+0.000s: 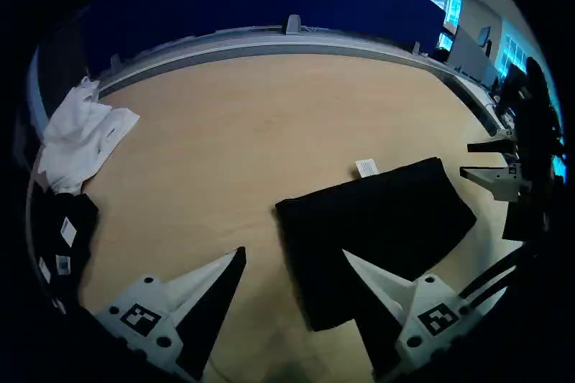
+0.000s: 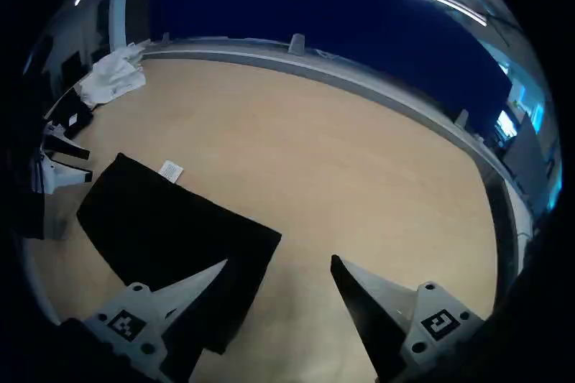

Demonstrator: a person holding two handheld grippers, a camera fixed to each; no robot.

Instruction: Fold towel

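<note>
While both tools stand off the cloth, the step in hand reads as lining up for a fold, with no grasp made yet. The towel is black and lies flat on the table, between the two tools. In the left gripper view it sits near and right of centre, and in the right gripper view near and left. A white tag shows at its far edge. Whether it is already doubled over cannot be told, though a narrower flap runs out toward the near side.

The left gripper is spread wide and holds nothing, with one finger over the towel's near edge. The right gripper is likewise wide and empty, one finger over the towel's near corner and the other over bare wood.

Judged next move:
1. Lower each tool to a corner on its own side of the towel.
2. Close on cloth only, taking every layer.
3. Lift both corners together and carry them across to the opposite edge, keeping the edges square.

A white cloth lies at the far left, well apart from the work
</note>
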